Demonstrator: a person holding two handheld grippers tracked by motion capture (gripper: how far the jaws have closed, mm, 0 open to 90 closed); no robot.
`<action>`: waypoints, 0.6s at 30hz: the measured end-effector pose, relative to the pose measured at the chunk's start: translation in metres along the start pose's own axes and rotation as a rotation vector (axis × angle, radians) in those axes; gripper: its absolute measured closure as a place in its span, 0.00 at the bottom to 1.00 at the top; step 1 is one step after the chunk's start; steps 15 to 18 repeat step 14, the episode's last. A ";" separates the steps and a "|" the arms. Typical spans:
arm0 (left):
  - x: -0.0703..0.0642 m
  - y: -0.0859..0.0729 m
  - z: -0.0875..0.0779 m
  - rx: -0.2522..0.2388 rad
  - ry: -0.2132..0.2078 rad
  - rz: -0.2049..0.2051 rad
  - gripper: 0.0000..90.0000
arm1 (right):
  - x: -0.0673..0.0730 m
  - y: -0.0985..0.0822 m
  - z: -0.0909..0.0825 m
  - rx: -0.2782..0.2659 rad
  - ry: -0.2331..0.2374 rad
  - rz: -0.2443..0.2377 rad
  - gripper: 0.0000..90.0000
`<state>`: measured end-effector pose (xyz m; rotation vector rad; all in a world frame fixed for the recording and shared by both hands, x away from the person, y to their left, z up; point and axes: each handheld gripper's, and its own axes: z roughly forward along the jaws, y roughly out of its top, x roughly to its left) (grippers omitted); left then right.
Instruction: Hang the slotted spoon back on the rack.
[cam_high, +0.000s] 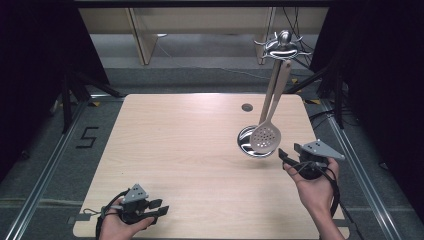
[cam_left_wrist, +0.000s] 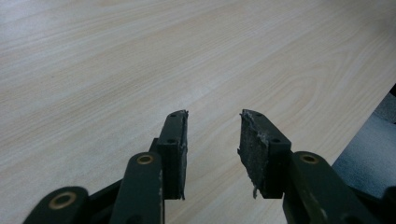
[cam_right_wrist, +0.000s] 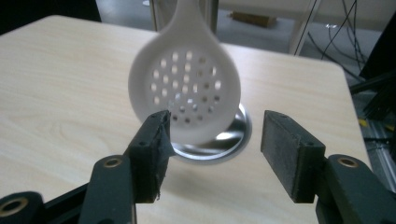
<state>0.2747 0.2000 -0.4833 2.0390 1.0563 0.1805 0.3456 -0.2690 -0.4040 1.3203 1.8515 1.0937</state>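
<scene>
Right tool (cam_high: 283, 156) above wooden table (cam_high: 185, 150)

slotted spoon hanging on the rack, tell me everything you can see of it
The slotted spoon looks like pale off-white plastic: a round, shallow head pierced with many small holes and a long flat handle. It hangs head down from a metal rack at the table's far right, above the tabletop, overlapping a shiny metal ladle behind it. The right gripper stands open just in front, not touching.
</scene>
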 end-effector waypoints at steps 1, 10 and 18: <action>0.000 0.000 0.000 -0.001 0.000 0.001 0.67 | -0.001 -0.003 0.000 0.010 0.004 0.000 0.48; 0.000 0.001 0.000 -0.012 0.004 0.011 0.63 | -0.002 -0.038 0.007 0.094 0.042 0.025 0.48; 0.002 0.001 -0.002 -0.007 0.015 0.036 0.59 | -0.011 -0.048 0.010 0.111 0.020 0.064 0.47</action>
